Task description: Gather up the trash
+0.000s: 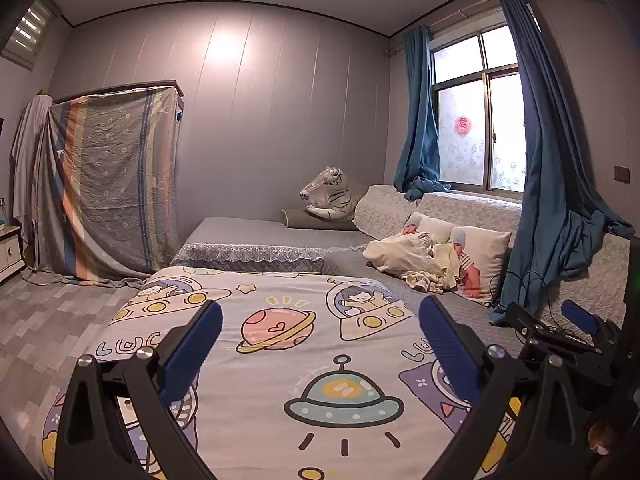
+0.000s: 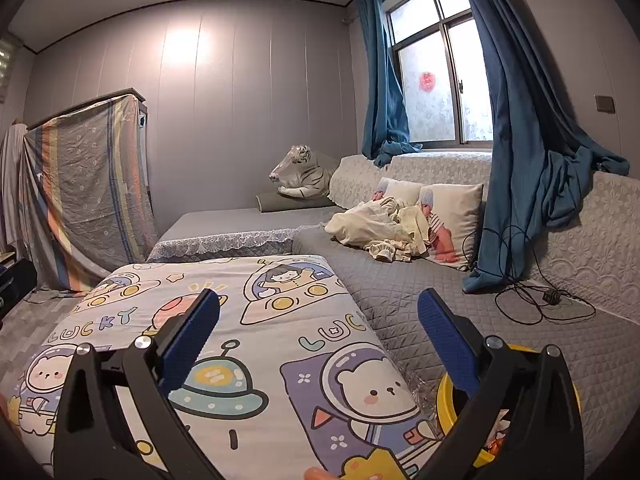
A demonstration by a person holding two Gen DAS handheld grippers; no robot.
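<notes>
Far left: left gripper (image 1: 320, 306) spread wide, blue pads apart, nothing between them, hovering over the cartoon-printed bedsheet with planets and flying saucers (image 1: 280, 380).

Centre: same sheet under the right gripper (image 2: 319, 296), likewise fully open and empty. No loose scrap to be made out on the print between either pair of fingers.

Lower right of the right wrist view: round yellow plastic bin (image 2: 445, 400), resting on the grey quilted bed cover (image 2: 400, 292) just past the sheet's edge, tucked close under and behind the right gripper's right-hand finger, mostly hidden by it. Something crinkly and silvery at its left rim, and orange bits inside, too hidden to identify.

Probably light and stiff, that bin, with smooth walls likely to slip; best taken by pinching the rim, one pad inside and one outside, at the exposed left arc. Contents likely small, soft or crackly, and easily crushed. Too near and too far right for the open jaws as aimed now; a pull back and a swing right likely needed.

Further right: crumpled cream cloth (image 2: 372, 228) against the pillows, well apart from both grippers, not plainly trash.
</notes>
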